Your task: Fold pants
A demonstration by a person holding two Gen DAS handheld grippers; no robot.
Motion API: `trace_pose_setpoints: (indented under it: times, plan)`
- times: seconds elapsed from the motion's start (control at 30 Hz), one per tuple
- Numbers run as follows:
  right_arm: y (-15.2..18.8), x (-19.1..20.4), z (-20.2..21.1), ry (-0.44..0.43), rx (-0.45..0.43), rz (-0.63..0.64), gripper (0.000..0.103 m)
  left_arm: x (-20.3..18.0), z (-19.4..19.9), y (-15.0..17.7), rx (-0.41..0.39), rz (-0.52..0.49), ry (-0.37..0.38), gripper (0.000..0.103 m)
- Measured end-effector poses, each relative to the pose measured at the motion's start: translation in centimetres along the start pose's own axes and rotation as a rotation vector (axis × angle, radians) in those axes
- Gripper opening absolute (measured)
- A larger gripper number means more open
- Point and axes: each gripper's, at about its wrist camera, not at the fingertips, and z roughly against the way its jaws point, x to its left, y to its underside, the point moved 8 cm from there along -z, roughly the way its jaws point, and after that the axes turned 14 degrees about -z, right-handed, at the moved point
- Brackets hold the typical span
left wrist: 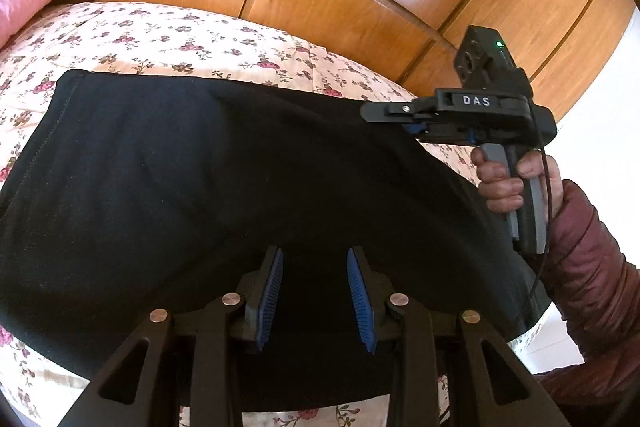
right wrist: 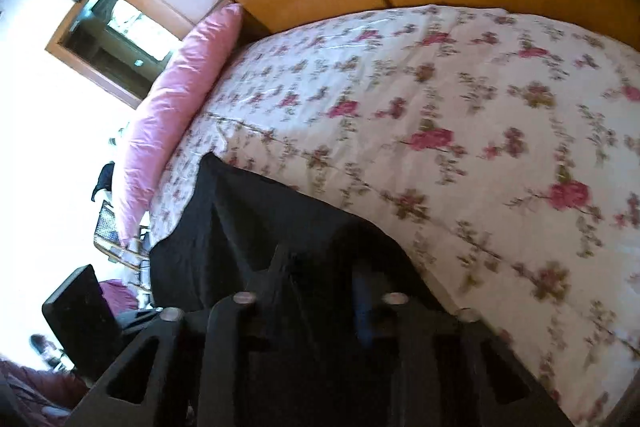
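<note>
The left tongs are seen partly open over the black pants, blue pads clear of the cloth, which spreads from them toward 12 o'clock and runs lengthwise from 9 to 3 o'clock across the floral bed. At 2 o'clock the right tongs are closed on the pants' far right edge, so that hand is judged nearer the fold's working corner. The right hand is wrapped around the grip, pitched downward.

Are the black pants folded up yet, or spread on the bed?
Mostly spread. The black pants lie broad and flat across the floral bedspread, with the right gripper shut on their far edge. Whether they are doubled, cannot tell.
</note>
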Motion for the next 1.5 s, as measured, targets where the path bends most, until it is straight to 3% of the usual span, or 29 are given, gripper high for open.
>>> trace_pose_setpoints:
  times: [0.13,0.2,0.33,0.47,0.53,0.6,0.63,0.77,0.87,0.93,1.03,1.13,1.27,1.33,1.4,1.5]
  plan:
    - [-1.2,1.6,2.3,-0.009,-0.156,0.025,0.008,0.4,-0.4,0.2,0.004,0.024,-0.006,0.034]
    - [-2.1,0.8,2.4,0.019,-0.191,0.001,0.007,0.7,-0.8,0.3,0.007,0.052,-0.003,0.034]
    - [-2.0,-2.5,-2.1,0.213,-0.097,0.004,0.007,0.8,-1.4,-0.1,0.01,0.061,-0.028,0.034]
    - [-2.2,-3.1,-1.9,0.185,-0.12,-0.04,0.007,0.9,-0.6,-0.3,0.012,0.07,-0.027,0.034]
    - [-2.0,-2.9,-1.4,0.183,-0.122,-0.041,0.014,1.8,0.9,-0.2,-0.012,0.1,-0.038,0.034]
    - [-1.9,-2.7,0.1,0.2,-0.158,-0.048,0.034,4.0,3.5,-0.1,-0.066,0.169,-0.056,0.034]
    - [-1.7,-2.5,1.0,0.204,-0.186,-0.051,0.036,5.4,4.9,0.2,-0.092,0.213,-0.073,0.035]
    - [0.0,-1.0,4.8,0.181,-0.277,-0.059,0.037,12.8,12.1,3.4,-0.205,0.469,-0.219,0.039]
    - [3.0,0.4,5.8,0.165,-0.271,-0.035,0.038,17.0,15.8,6.7,-0.254,0.639,-0.304,0.043]
    - [5.2,1.1,5.8,0.18,-0.258,-0.009,0.038,18.4,16.6,8.5,-0.272,0.748,-0.274,0.045]
    - [8.2,1.6,5.2,0.202,-0.237,0.003,0.038,18.7,16.1,9.6,-0.273,0.821,-0.218,0.047]
    - [10.3,1.1,4.4,0.243,-0.226,0.001,0.038,17.9,14.1,9.6,-0.243,0.833,-0.155,0.05]
    - [11.8,-0.1,3.9,0.277,-0.217,-0.03,0.038,17.2,12.0,8.9,-0.21,0.815,-0.144,0.05]
    - [12.1,-0.4,3.9,0.278,-0.222,-0.042,0.038,17.4,11.4,8.6,-0.192,0.805,-0.168,0.042]
    - [12.2,-0.7,3.8,0.282,-0.225,-0.057,0.038,17.1,11.0,8.1,-0.183,0.771,-0.179,0.022]
    - [12.3,-0.9,3.9,0.284,-0.23,-0.06,0.038,15.9,12.9,6.9,-0.238,0.7,-0.207,0.016]
